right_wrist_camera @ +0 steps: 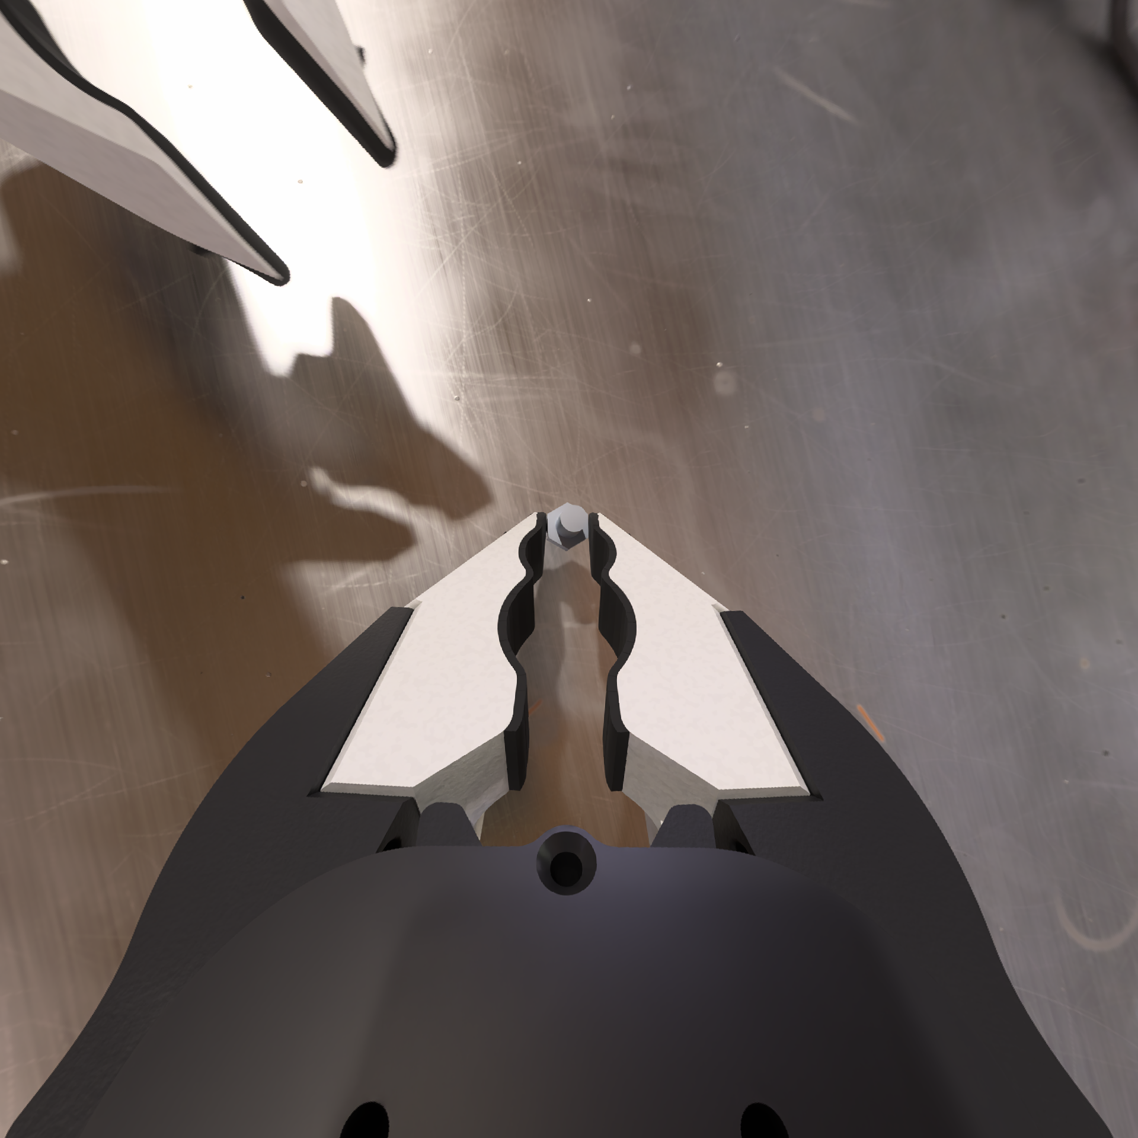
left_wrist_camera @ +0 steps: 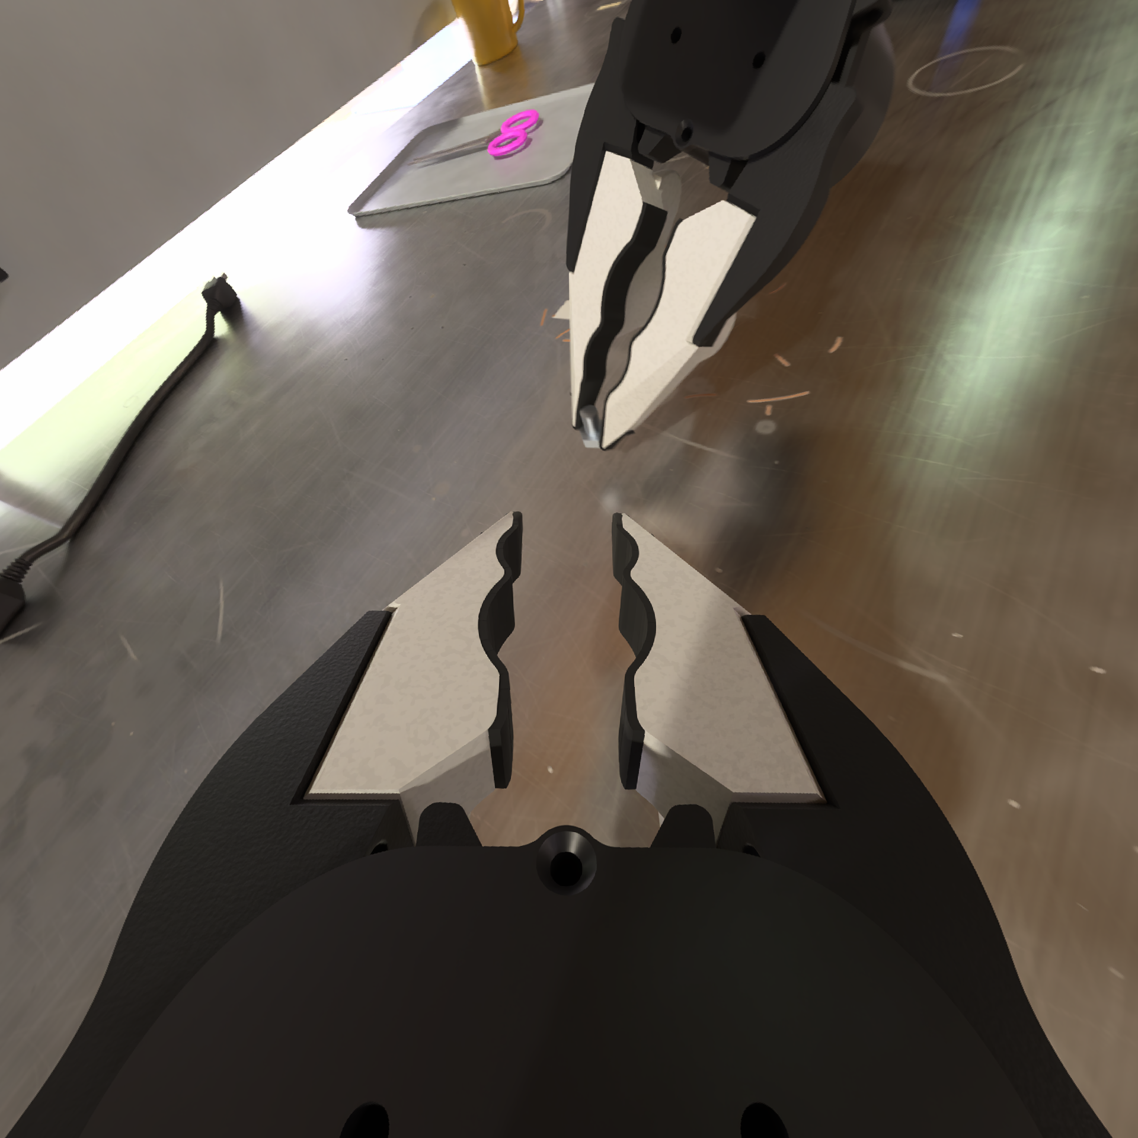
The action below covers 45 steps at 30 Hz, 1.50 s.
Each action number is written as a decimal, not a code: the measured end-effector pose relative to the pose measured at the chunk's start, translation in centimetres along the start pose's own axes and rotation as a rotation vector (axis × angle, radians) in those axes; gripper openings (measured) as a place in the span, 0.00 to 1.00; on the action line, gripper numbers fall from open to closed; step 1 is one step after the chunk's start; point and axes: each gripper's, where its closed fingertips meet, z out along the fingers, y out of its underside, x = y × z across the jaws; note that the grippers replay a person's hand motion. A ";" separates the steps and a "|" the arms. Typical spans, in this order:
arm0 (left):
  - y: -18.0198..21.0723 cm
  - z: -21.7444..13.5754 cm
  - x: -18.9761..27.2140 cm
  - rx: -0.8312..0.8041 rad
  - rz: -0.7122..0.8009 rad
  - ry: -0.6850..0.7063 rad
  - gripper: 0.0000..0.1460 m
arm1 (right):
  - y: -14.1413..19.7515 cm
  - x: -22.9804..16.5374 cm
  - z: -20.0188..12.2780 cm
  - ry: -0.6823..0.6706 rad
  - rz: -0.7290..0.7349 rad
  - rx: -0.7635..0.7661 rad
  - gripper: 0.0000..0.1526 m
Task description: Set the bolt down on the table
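A small silver bolt (right_wrist_camera: 566,528) sits pinched between the tips of my right gripper (right_wrist_camera: 567,523), which is shut on it and points down at the scratched metal table (right_wrist_camera: 800,369). In the left wrist view the right gripper (left_wrist_camera: 596,434) hangs tip-down close above the table (left_wrist_camera: 369,462), the bolt (left_wrist_camera: 589,426) showing at its tips. My left gripper (left_wrist_camera: 566,520) is open and empty, just short of the right gripper's tips. Its fingers (right_wrist_camera: 203,203) show at the upper left of the right wrist view.
A grey tray (left_wrist_camera: 431,185) with pink-handled scissors (left_wrist_camera: 511,135) lies at the back. A yellow mug (left_wrist_camera: 489,28) stands behind it. A black cable (left_wrist_camera: 141,419) runs along the table's left edge.
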 end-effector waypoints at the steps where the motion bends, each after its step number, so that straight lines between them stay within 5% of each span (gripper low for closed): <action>1: 0.1 0.6 -0.3 -0.002 0.006 -0.008 0.19 | 0.0 -0.1 0.2 -0.022 0.009 -0.020 0.09; 13: 2.5 4.8 -1.6 -0.079 0.034 0.158 0.20 | 1.2 1.5 1.8 0.086 0.095 -0.103 0.09; 19: 3.9 6.1 -1.1 -0.176 0.134 0.224 0.22 | 1.3 1.3 1.8 0.062 0.205 -0.084 0.09; 25: 3.6 6.1 -1.4 -0.154 0.078 0.253 0.24 | 1.1 0.9 1.6 0.011 0.280 -0.017 0.11; 35: 2.9 7.0 -1.2 -0.148 0.043 0.272 0.23 | -0.1 1.1 -4.5 0.002 0.279 0.229 0.18; 39: 2.5 7.8 -0.5 -0.155 0.055 0.299 0.22 | 0.4 1.1 -5.6 -0.035 0.311 0.292 0.08; 45: 1.9 7.9 1.3 -0.169 0.031 0.344 0.24 | 6.4 -0.1 -7.5 0.084 0.332 0.174 0.15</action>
